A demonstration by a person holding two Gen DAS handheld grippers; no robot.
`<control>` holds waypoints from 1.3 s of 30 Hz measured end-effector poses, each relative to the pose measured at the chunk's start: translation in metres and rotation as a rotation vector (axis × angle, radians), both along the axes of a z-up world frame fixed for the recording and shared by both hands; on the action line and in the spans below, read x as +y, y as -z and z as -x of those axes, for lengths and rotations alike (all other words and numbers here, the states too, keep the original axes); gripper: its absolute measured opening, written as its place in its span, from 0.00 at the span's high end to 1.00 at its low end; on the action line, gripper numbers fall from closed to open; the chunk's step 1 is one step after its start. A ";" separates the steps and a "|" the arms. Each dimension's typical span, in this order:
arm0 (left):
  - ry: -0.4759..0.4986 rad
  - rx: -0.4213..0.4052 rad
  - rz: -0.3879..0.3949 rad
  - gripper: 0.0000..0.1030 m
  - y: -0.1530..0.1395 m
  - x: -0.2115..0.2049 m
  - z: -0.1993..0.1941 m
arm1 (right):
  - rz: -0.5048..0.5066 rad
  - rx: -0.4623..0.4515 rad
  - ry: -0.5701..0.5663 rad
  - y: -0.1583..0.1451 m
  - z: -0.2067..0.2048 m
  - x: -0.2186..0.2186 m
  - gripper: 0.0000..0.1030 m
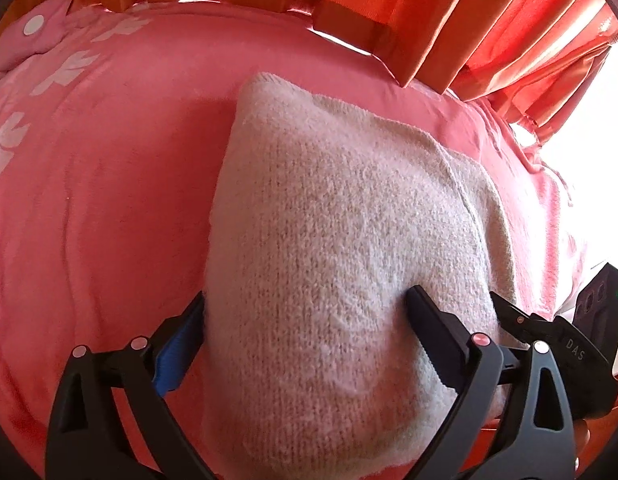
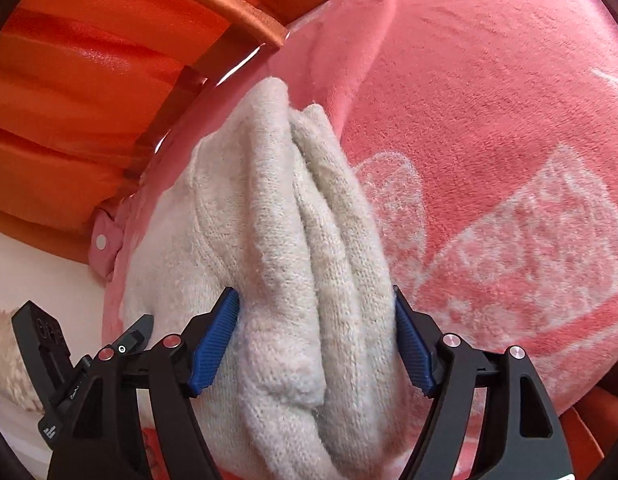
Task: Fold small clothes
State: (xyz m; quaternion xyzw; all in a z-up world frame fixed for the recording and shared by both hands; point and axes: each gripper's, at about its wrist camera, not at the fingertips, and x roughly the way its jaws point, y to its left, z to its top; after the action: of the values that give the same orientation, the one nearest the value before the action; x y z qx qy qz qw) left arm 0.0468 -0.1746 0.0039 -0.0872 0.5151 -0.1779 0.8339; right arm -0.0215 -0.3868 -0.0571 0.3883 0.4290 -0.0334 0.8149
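Note:
A cream knitted garment [image 1: 341, 216] lies folded into a thick bundle on a pink blanket [image 1: 109, 200]. My left gripper [image 1: 305, 308] straddles its near end, jaws wide apart, with the knit filling the gap between them. In the right wrist view the same garment [image 2: 293, 240] shows stacked folded layers. My right gripper [image 2: 317, 312] stands with its blue pads [image 2: 215, 344] pressed against both sides of the bundle. The right gripper also shows in the left wrist view [image 1: 549, 340], at the garment's right edge.
Orange curtains [image 1: 449, 20] hang along the far edge of the bed. A pink pillow [image 1: 33, 40] lies at the far left. The blanket [image 2: 509, 200] has white leaf patterns. A bright window is at the right.

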 end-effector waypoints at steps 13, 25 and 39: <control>0.014 0.115 0.168 0.12 0.020 0.012 -0.012 | -0.030 -0.032 -0.049 0.002 -0.014 -0.001 0.56; 0.228 -0.142 0.438 0.57 -0.142 0.054 0.007 | 0.262 -0.434 -0.104 -0.209 0.013 0.046 0.72; 0.159 -0.566 0.360 0.40 -0.293 0.160 -0.011 | 0.281 -0.712 -0.203 -0.313 -0.064 0.118 0.62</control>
State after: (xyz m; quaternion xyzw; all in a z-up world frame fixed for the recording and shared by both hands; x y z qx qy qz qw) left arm 0.0574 -0.0143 0.2965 -0.1396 0.2288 -0.3474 0.8986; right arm 0.0423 -0.2688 0.2563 0.2160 0.1470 0.1259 0.9570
